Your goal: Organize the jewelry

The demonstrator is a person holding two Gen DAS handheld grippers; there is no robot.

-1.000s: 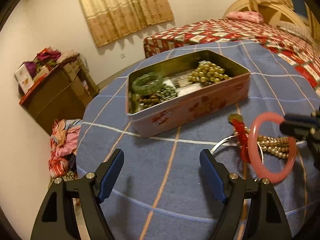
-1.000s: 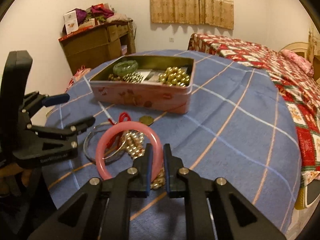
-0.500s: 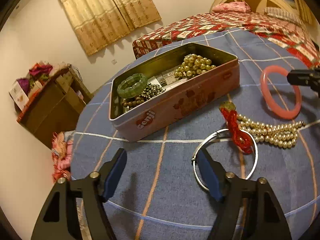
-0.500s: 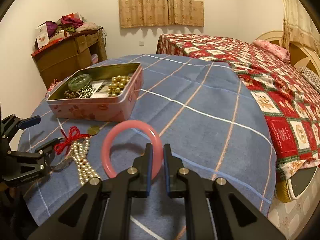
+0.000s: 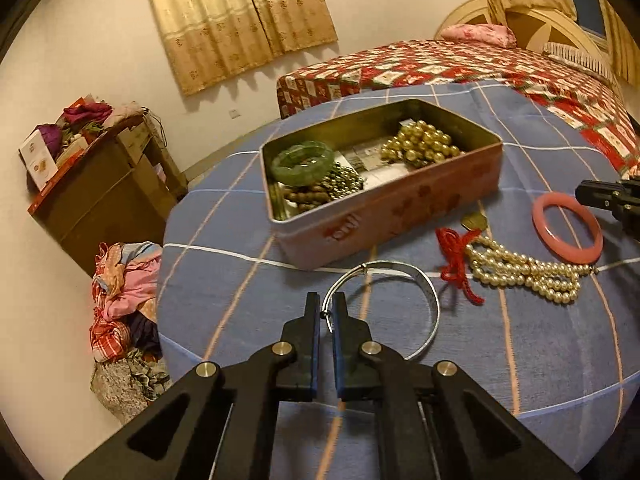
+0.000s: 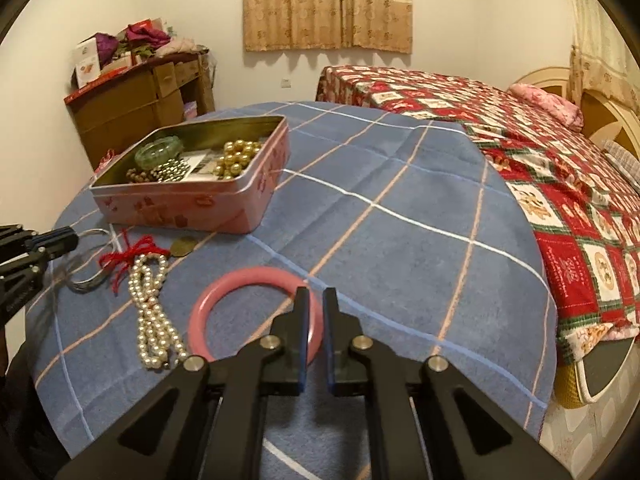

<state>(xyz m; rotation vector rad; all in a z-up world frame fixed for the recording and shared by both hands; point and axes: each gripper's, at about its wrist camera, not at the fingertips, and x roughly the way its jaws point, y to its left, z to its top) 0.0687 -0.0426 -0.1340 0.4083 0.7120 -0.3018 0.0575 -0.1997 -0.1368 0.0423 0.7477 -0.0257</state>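
Observation:
My left gripper (image 5: 326, 304) is closing its jaws on the thin silver bangle (image 5: 424, 284), whose wire end sits pinched between the pads. The bangle lies on the blue checked tablecloth in front of the pink tin (image 5: 400, 216). My right gripper (image 6: 316, 296) is closing tighter on the pink bangle (image 6: 240, 284), gripping its near rim low over the cloth. A pearl necklace (image 5: 520, 268) tied with red cord (image 5: 456, 256) lies between the two bangles. Inside the tin are a green bangle (image 5: 304, 162), gold beads (image 5: 420, 148) and dark beads.
The round table's edge falls away close behind both grippers. A bed with a red patterned cover (image 6: 560, 184) stands to the right. A wooden cabinet (image 5: 100, 196) stands by the wall, and a heap of clothes (image 5: 124, 300) lies on the floor.
My left gripper's jaws went from wide open to shut on the silver bangle's end. My right gripper carried the pink bangle off the pearls to the right and lowered it.

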